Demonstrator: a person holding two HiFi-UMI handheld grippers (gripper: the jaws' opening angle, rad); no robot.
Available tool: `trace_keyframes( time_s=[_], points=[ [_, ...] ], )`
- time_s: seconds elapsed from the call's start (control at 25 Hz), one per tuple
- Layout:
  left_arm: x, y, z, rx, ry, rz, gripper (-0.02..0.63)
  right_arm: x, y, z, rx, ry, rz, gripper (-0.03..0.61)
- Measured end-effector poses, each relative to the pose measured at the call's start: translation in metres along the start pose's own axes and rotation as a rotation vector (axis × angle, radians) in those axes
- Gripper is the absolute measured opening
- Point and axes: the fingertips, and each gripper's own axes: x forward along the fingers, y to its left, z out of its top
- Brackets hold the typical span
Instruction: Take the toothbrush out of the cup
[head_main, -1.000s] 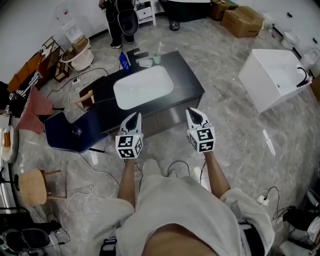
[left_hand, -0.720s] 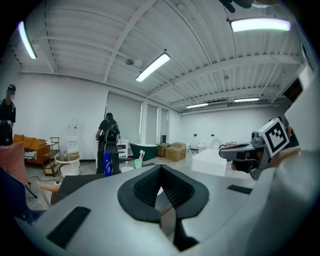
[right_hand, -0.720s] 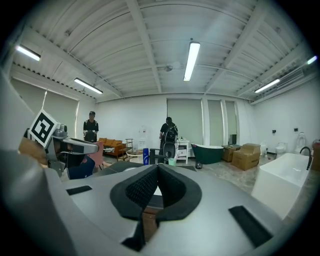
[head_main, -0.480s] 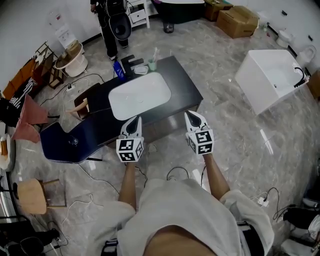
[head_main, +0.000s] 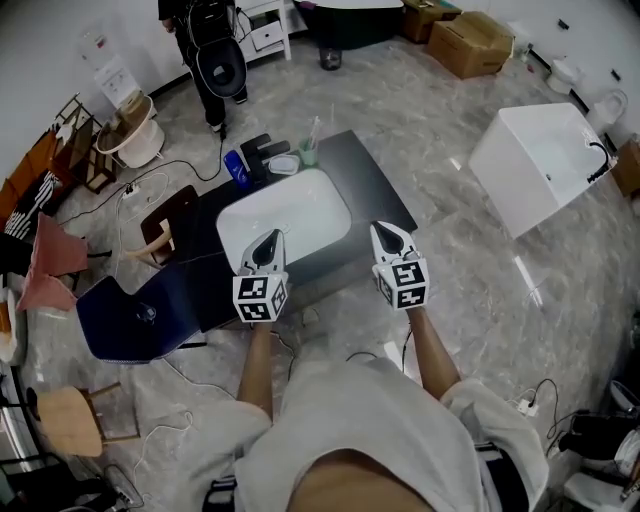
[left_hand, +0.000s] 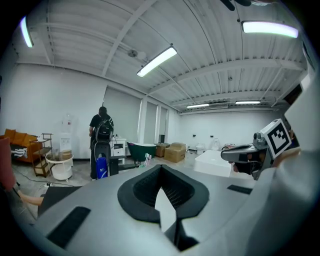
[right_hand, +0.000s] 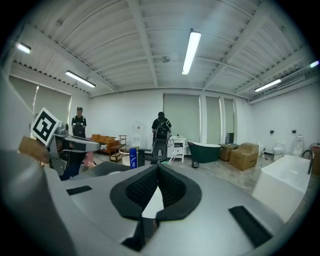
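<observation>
A pale green cup (head_main: 309, 154) stands at the far edge of the black vanity (head_main: 372, 190), behind its white basin (head_main: 285, 215). A white toothbrush (head_main: 315, 129) sticks up out of the cup. My left gripper (head_main: 266, 241) and right gripper (head_main: 388, 233) hover side by side over the vanity's near edge, well short of the cup. Both are shut with nothing between their fingers. The left gripper view shows the cup and brush (left_hand: 146, 160) far ahead of the left gripper (left_hand: 160, 169). In the right gripper view the brush (right_hand: 173, 155) shows beyond the right gripper (right_hand: 157, 167).
A blue bottle (head_main: 236, 168), a soap dish (head_main: 284, 165) and dark items (head_main: 262, 150) stand near the cup. A person (head_main: 205, 40) stands behind the vanity. A blue chair (head_main: 130, 312) is at left, a white tub (head_main: 545, 160) at right, cables (head_main: 180, 400) on the floor.
I have stepped toward the vanity. Both grippers now reach over its near edge, and the cup sits closer in view. Both jaws stay shut.
</observation>
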Motion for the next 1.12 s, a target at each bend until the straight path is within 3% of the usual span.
trace_keyframes(
  time_s=[0.32,0.6,1.12],
  points=[
    [0.07,0.07,0.024,-0.011,0.012,-0.023,0.025,0.087,-0.014,0.033,-0.02,0.011,-0.042,0.012],
    [0.118,0.12,0.021,-0.032,0.045,-0.055,0.025,0.153,-0.018,0.047,-0.033,0.025,-0.071,0.012],
    [0.173,0.15,0.0,-0.053,0.11,-0.11,0.025,0.208,-0.03,0.026,-0.015,0.104,-0.091,0.012]
  ],
)
